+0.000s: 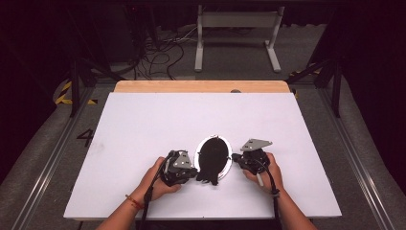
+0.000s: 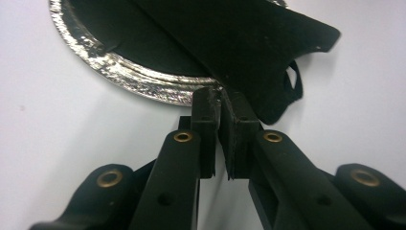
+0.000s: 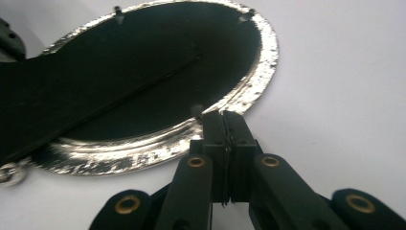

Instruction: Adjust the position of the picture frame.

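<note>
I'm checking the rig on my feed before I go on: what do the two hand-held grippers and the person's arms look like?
Both grippers are black. The left gripper and right gripper each carry a grey three-cornered plate on top and trail a black cable back along the forearm. Seen close, the left gripper's black jaw arms have brass-coloured pivot rings and blocky black pads. The forearms are bare; the left wrist wears a red-orange band.

1. A white table with a bare wooden strip along its far edge carries everything.
2. An oval silver tray lies flat on it, near the front edge.
3. A black cloth covers the tray, hanging over its near rim onto the table.
</note>
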`<state>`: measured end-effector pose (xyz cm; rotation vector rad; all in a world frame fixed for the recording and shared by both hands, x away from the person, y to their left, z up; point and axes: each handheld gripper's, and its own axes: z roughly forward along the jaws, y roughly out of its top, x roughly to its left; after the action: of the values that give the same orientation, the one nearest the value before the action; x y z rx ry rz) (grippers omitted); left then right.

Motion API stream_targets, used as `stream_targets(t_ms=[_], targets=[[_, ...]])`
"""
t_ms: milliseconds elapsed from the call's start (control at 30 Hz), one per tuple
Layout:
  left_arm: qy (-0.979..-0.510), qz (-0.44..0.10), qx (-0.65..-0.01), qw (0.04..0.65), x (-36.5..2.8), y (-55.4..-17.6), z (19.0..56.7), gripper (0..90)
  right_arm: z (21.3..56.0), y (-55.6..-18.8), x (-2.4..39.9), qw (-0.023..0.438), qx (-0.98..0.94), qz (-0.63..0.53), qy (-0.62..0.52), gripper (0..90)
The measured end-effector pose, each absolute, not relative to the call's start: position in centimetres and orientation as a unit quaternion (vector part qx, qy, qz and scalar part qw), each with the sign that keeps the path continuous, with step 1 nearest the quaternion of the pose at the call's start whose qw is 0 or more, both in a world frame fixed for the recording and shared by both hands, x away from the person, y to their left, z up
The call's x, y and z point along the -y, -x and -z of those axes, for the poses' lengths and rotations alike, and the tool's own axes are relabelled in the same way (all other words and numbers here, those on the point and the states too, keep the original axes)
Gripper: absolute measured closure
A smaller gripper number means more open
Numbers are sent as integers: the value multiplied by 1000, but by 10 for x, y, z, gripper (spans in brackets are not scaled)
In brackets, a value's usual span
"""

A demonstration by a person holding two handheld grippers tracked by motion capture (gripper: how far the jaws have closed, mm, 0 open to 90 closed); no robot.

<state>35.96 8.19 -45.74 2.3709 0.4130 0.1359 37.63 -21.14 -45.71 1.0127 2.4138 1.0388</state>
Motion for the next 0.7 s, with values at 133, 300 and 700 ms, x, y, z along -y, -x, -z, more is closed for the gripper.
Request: stream_targets(t_ms=[133, 300, 700], targets=[[-921, -49, -153, 354, -84, -357, 456, 857, 454, -369, 211, 134, -858, -357, -344, 885], [-922, -48, -153, 353, -79, -355, 454, 889, 454, -363, 208, 144, -861, -351, -338, 900], [-916, -33, -170, 362, -74, -354, 456, 900, 458, -368, 209, 163, -848, -364, -347, 900]])
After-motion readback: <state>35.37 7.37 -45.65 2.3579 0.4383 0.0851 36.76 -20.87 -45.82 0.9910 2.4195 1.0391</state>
